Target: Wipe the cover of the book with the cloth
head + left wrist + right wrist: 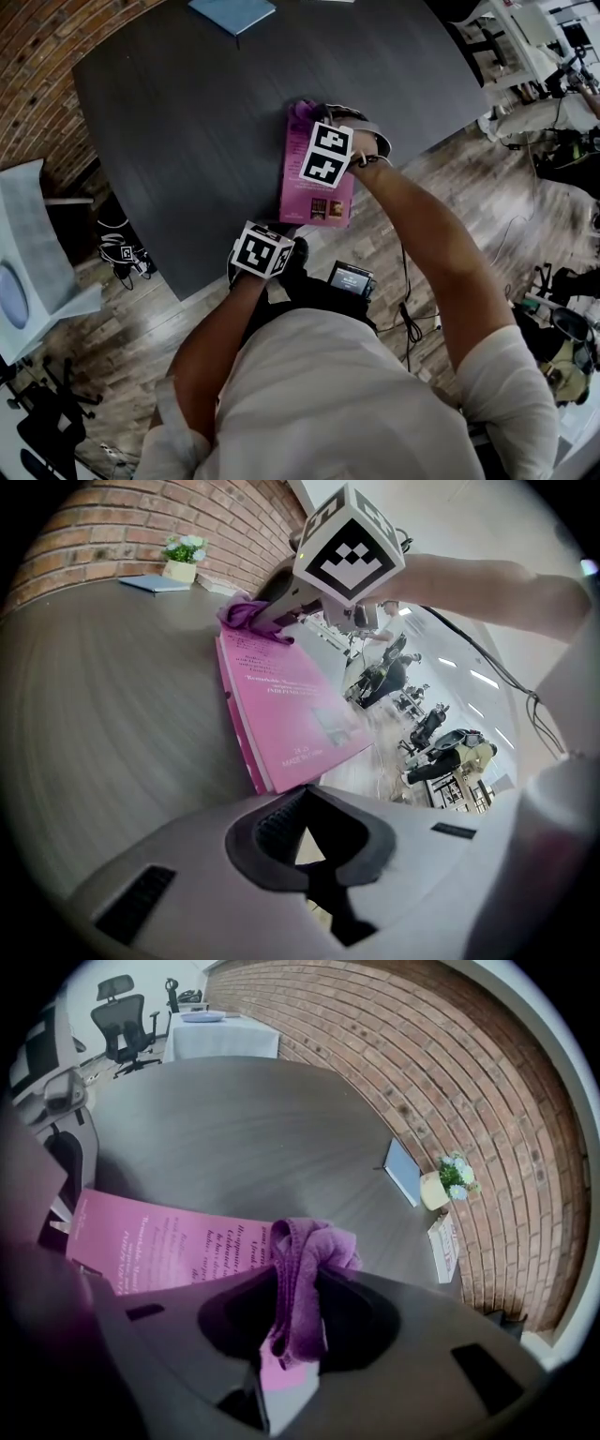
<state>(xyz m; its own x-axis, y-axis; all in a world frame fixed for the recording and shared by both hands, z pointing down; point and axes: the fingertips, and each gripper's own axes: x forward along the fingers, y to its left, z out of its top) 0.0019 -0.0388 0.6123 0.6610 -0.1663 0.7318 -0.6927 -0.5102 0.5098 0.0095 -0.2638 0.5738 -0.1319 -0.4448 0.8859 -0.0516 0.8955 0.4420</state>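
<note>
A pink book (305, 192) lies flat on the dark table (187, 122), its near end overhanging the table's front edge. My right gripper (323, 141) is over the book's far end, shut on a bunched purple cloth (305, 1251). The cloth (302, 111) rests on the book's far edge and also shows in the left gripper view (246, 616). My left gripper (267, 251) hangs just off the table's front edge, short of the book's near end (281, 705). Its jaws (314, 855) look shut, with nothing between them.
A blue notebook (232, 11) lies at the table's far side, next to a small potted plant (448, 1180) and another book (445, 1246) by the brick wall (422, 1063). A white chair (33, 262) stands left of the table. Office chairs and desks stand beyond.
</note>
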